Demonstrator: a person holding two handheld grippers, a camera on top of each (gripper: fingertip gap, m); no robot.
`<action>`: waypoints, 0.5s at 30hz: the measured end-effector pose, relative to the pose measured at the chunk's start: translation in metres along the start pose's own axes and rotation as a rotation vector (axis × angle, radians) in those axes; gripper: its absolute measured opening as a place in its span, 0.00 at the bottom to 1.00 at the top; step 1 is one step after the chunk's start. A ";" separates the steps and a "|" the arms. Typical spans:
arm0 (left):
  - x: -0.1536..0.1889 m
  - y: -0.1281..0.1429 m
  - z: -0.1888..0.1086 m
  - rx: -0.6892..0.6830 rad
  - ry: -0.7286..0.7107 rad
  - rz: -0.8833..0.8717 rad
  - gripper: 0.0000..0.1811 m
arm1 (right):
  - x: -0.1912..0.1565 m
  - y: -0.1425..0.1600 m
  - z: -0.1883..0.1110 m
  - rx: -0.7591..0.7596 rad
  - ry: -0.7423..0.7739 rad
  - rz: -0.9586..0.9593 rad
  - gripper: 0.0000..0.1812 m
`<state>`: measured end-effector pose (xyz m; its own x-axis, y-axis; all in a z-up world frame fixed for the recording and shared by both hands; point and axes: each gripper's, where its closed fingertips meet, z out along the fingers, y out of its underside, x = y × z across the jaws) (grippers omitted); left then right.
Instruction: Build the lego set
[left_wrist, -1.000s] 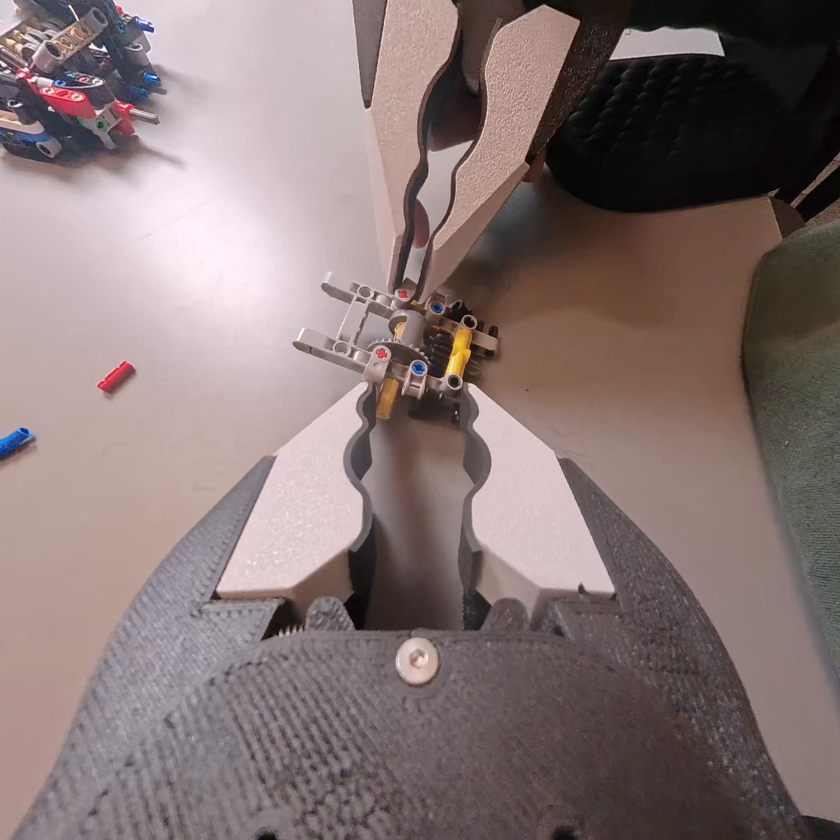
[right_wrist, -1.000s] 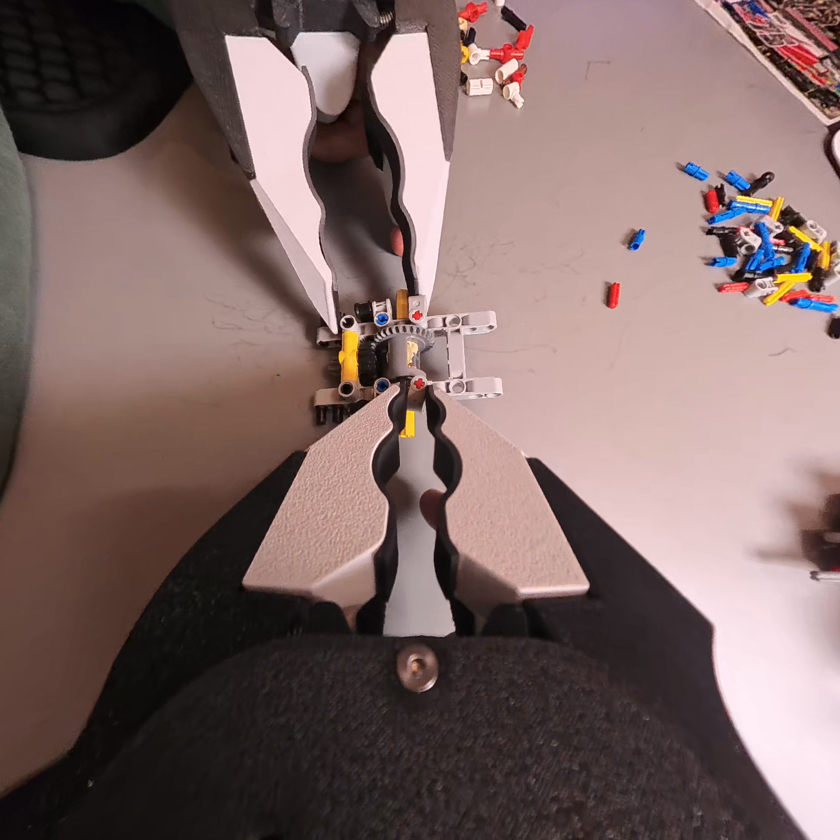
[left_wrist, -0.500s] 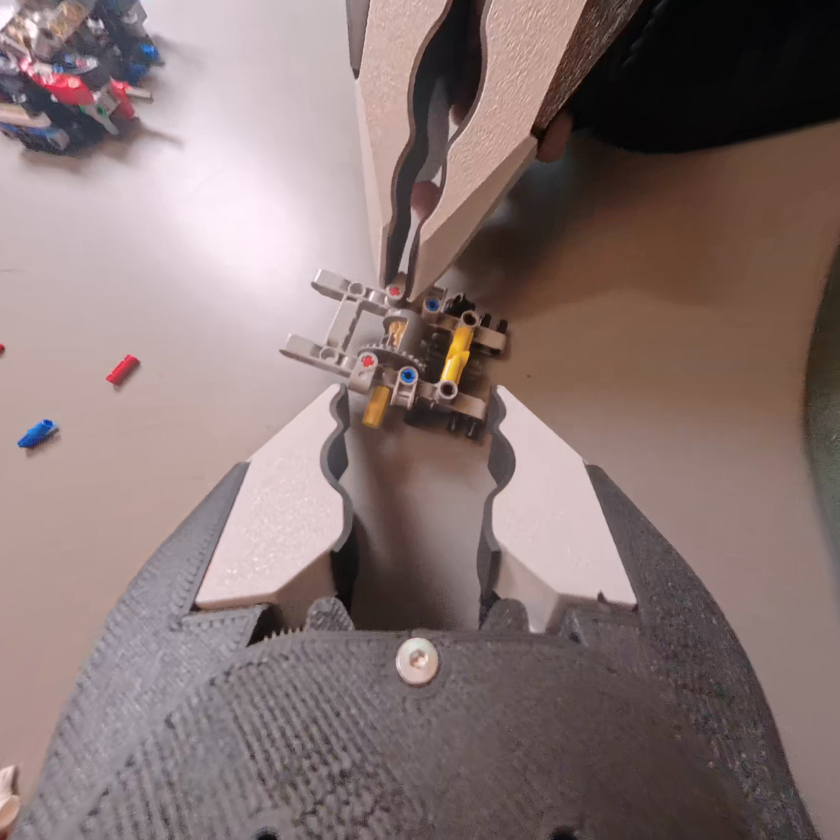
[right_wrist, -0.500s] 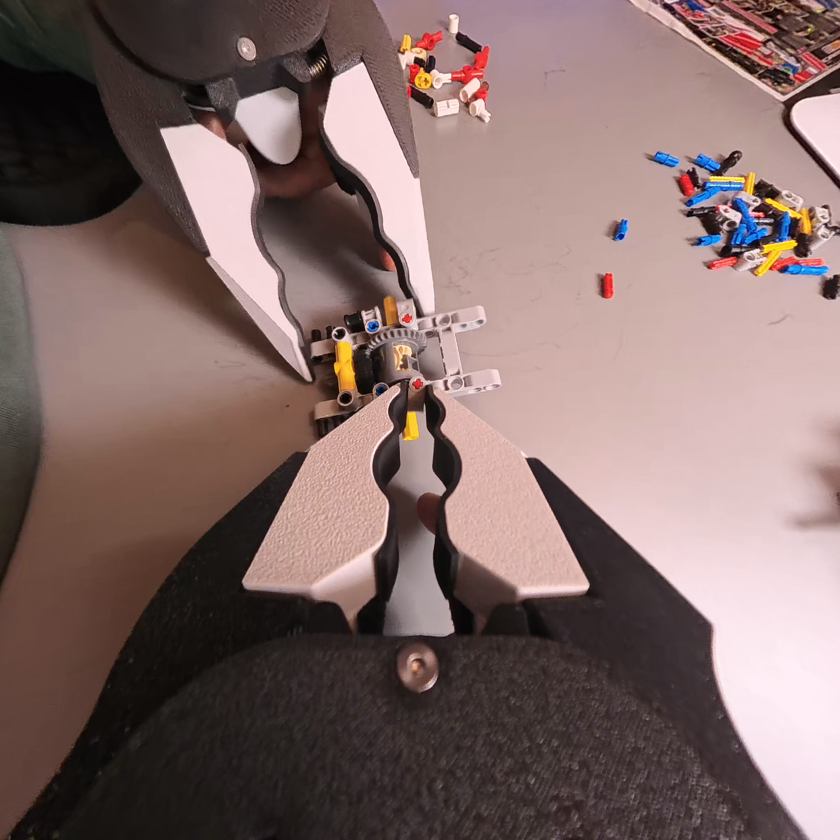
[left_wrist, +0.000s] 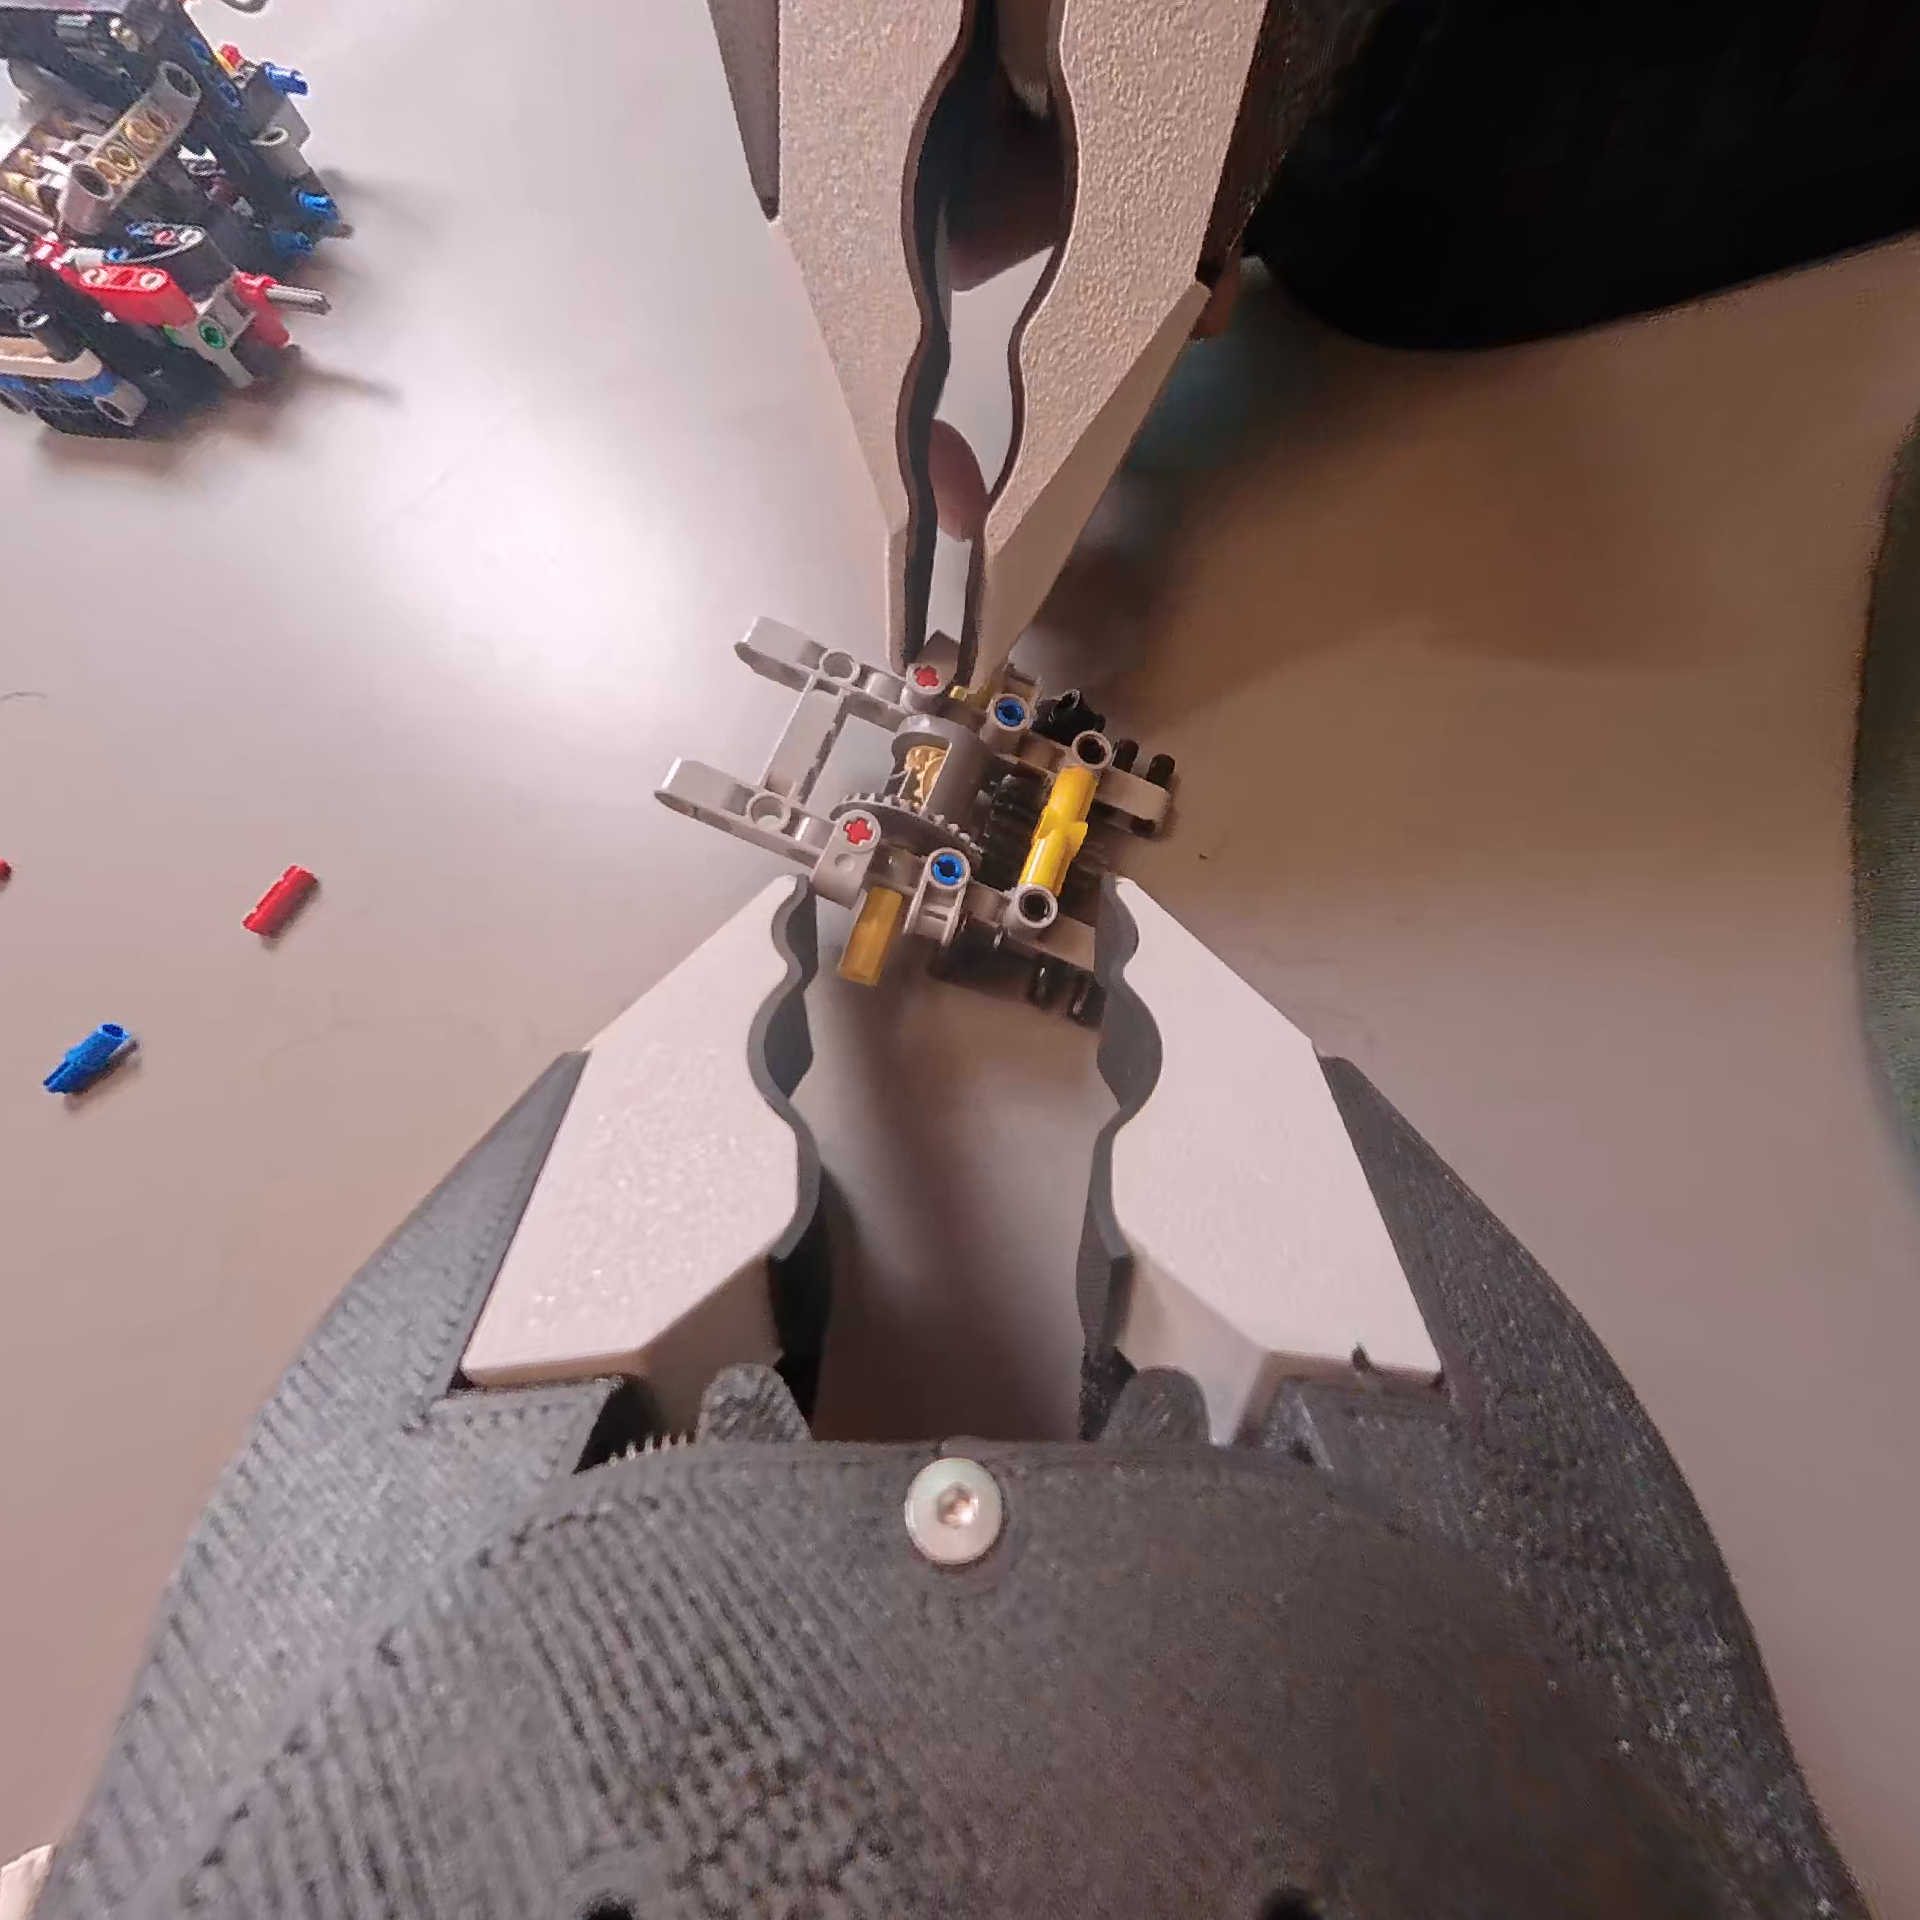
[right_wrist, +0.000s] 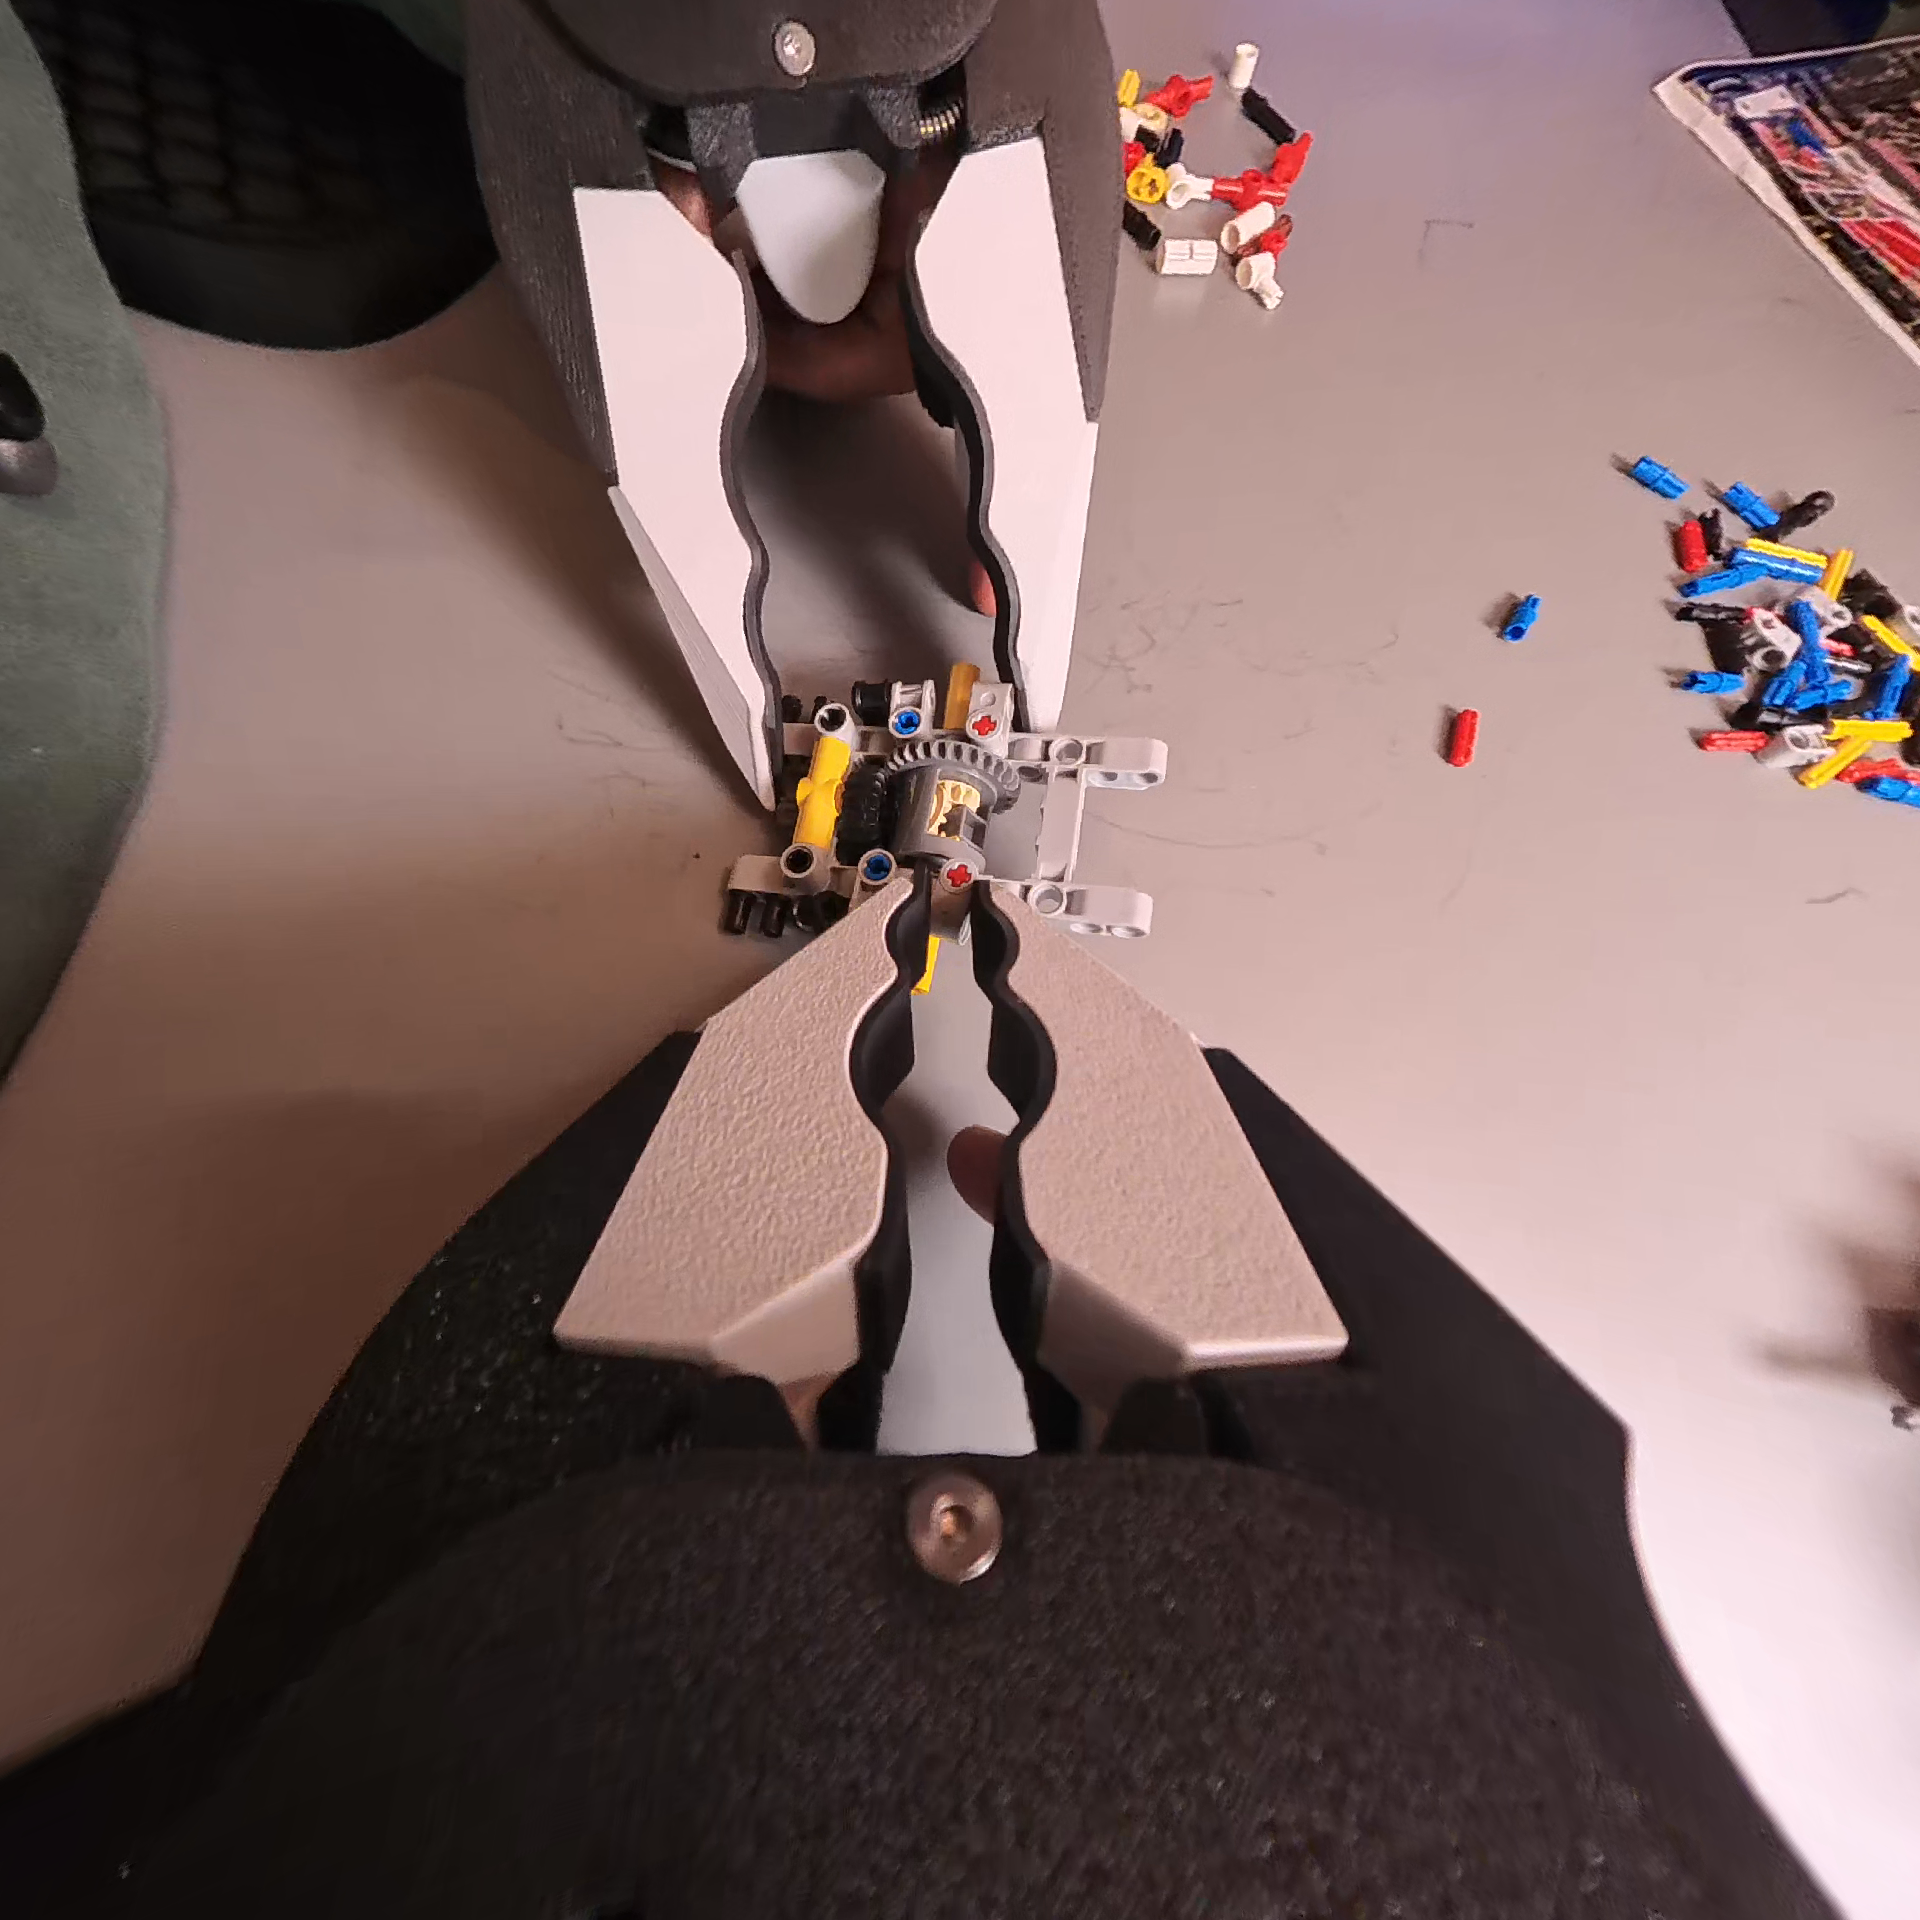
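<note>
A small Lego assembly lies on the grey table: light grey frame, dark gear, yellow axles, blue and red pins. It also shows in the right wrist view. My right gripper is shut on the assembly's grey connector with a red axle end. In the left wrist view it comes down from the top. My left gripper is open, its fingertips on either side of the assembly's opposite end. In the right wrist view it reaches in from the top.
A larger partly built model sits at the far left, with a loose red pin and blue pin nearer. A pile of pins, a smaller pile and an instruction booklet lie to the right. Less than 4 cm separates the two grippers' tips. Between my left fingertips and the loose red pin there is roughly 11 cm. Seen from the right wrist view as well.
My left gripper opened wider and drew back half a second ago. It has now come forward again around the assembly's end. The right gripper has kept its hold.
</note>
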<state>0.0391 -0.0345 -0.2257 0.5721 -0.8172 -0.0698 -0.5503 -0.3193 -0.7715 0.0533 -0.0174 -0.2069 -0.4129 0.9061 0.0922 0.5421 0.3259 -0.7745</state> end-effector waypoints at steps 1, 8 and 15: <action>0.000 0.000 0.000 0.001 0.001 0.002 0.29 | 0.000 0.000 0.000 -0.007 -0.011 -0.017 0.04; 0.000 0.000 0.000 0.002 -0.003 0.009 0.29 | -0.001 0.001 -0.001 -0.064 -0.070 -0.112 0.04; 0.000 -0.001 0.001 0.002 -0.016 0.008 0.29 | 0.000 0.001 -0.001 -0.084 -0.082 -0.141 0.04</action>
<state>0.0400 -0.0337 -0.2255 0.5774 -0.8118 -0.0867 -0.5538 -0.3115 -0.7722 0.0546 -0.0167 -0.2072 -0.5460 0.8256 0.1424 0.5320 0.4729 -0.7024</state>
